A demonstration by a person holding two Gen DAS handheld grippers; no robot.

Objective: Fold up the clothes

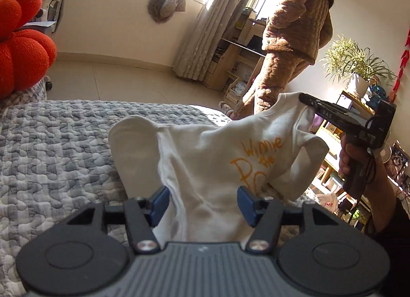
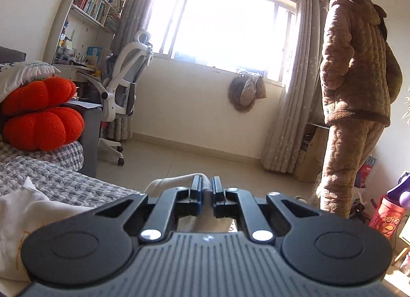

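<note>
A small white shirt (image 1: pixel 205 158) with orange "Winnie the Pooh" lettering hangs in the air above the grey quilted bed (image 1: pixel 51 148). My left gripper (image 1: pixel 203 202) is open, its blue pads apart on either side of the shirt's lower part, which runs between them. My right gripper (image 1: pixel 306 99) is shut on the shirt's upper corner and holds it up at the right. In the right wrist view my right gripper (image 2: pixel 207 190) pinches white cloth between its closed fingers, and more of the shirt (image 2: pixel 23 210) hangs at lower left.
Two orange pumpkin cushions (image 2: pixel 41 115) sit at the bed's head. A person in a brown quilted suit (image 2: pixel 356 97) stands near the curtains. A white office chair (image 2: pixel 125 86), a desk, bookshelves, a potted plant (image 1: pixel 356 66) and wooden shelving (image 1: pixel 333 169) surround the bed.
</note>
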